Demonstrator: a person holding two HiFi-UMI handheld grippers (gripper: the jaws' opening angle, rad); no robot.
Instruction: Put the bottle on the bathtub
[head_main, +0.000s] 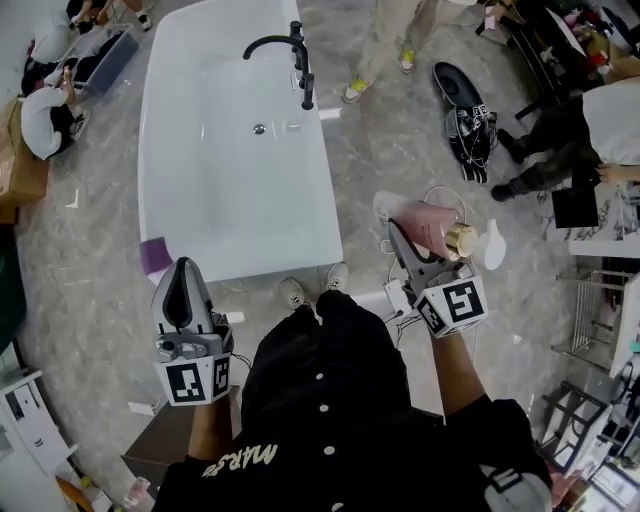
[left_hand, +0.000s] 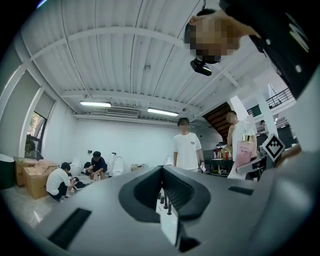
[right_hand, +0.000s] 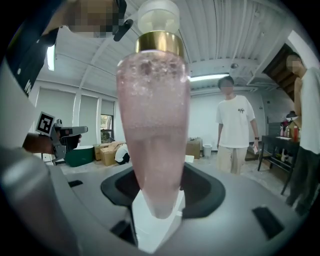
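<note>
A pink bottle (head_main: 428, 227) with a gold collar and a white pump lies tilted in my right gripper (head_main: 397, 235), which is shut on its body. In the right gripper view the bottle (right_hand: 152, 125) fills the middle, its base between the jaws of the right gripper (right_hand: 155, 200). The white bathtub (head_main: 180, 150) lies ahead and to the left, apart from the bottle. My left gripper (head_main: 183, 268) hangs just before the tub's near edge, shut with nothing in it. The left gripper view shows that gripper (left_hand: 161, 171) with its jaws together, and the bottle (left_hand: 244, 149) far right.
A black faucet (head_main: 291, 52) stands on the tub's far right rim. A purple item (head_main: 155, 255) sits at the near left corner. Several people stand or sit around the room. A metal rack (head_main: 600, 300) is at the right, cardboard boxes (head_main: 22, 170) at the left.
</note>
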